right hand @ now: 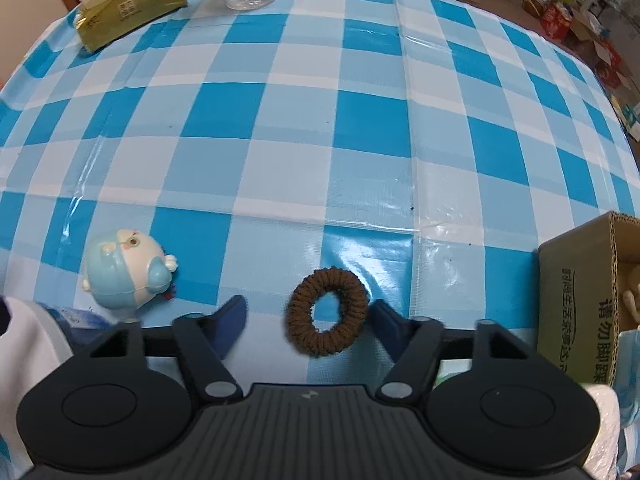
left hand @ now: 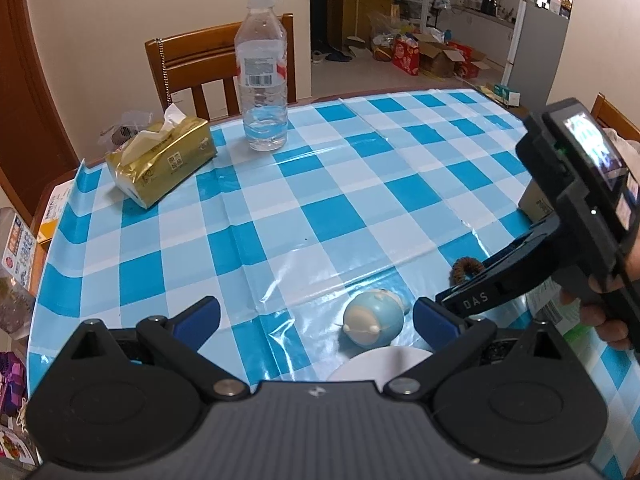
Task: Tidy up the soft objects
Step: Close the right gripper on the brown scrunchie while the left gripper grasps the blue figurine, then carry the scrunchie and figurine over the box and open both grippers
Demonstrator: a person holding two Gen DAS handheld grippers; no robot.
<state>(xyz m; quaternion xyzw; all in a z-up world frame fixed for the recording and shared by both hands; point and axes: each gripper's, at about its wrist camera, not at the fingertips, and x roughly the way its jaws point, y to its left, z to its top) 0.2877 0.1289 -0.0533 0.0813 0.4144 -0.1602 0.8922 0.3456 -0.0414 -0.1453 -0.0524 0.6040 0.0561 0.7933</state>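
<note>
A brown hair scrunchie lies flat on the blue checked tablecloth, between the open fingers of my right gripper, nearer the right finger. A round pale-blue squishy toy lies to its left. In the left wrist view the toy sits between the open jaws of my left gripper, nearer the right finger. The scrunchie peeks out behind the right gripper's finger. A white plate edge shows under the left gripper.
A gold tissue pack and a clear water bottle stand at the far left of the table. An open cardboard box stands at the right. A wooden chair is behind the table.
</note>
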